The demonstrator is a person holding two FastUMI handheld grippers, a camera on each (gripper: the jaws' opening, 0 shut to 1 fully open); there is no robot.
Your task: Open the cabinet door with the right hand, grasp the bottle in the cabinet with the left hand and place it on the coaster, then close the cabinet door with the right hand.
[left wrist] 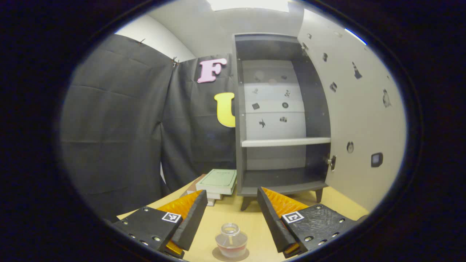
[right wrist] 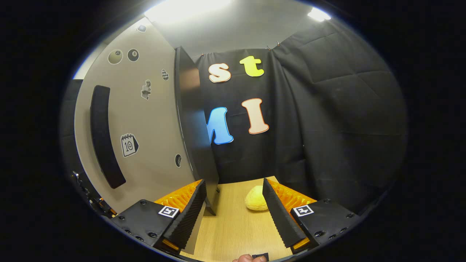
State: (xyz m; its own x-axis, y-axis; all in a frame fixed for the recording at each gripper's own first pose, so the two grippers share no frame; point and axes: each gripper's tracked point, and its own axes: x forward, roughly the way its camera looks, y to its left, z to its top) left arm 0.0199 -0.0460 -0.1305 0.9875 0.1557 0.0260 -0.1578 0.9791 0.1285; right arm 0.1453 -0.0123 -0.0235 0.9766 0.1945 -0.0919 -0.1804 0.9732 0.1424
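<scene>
Glass bottle (left wrist: 231, 240) stands on the coaster (left wrist: 218, 255) between the left tool's (left wrist: 230, 218) wide-open fingers, released. Cabinet door (right wrist: 145, 120) hangs open (shelves bare); the right tool (right wrist: 235, 214), empty and spread, sits by its edge, closing left.

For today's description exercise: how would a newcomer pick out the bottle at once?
Start at the open cabinet on the wooden table. In front of it, nearer the left gripper, the bottle stands on a round coaster. It is small, squat, clear glass, unlike the flat books.
</scene>
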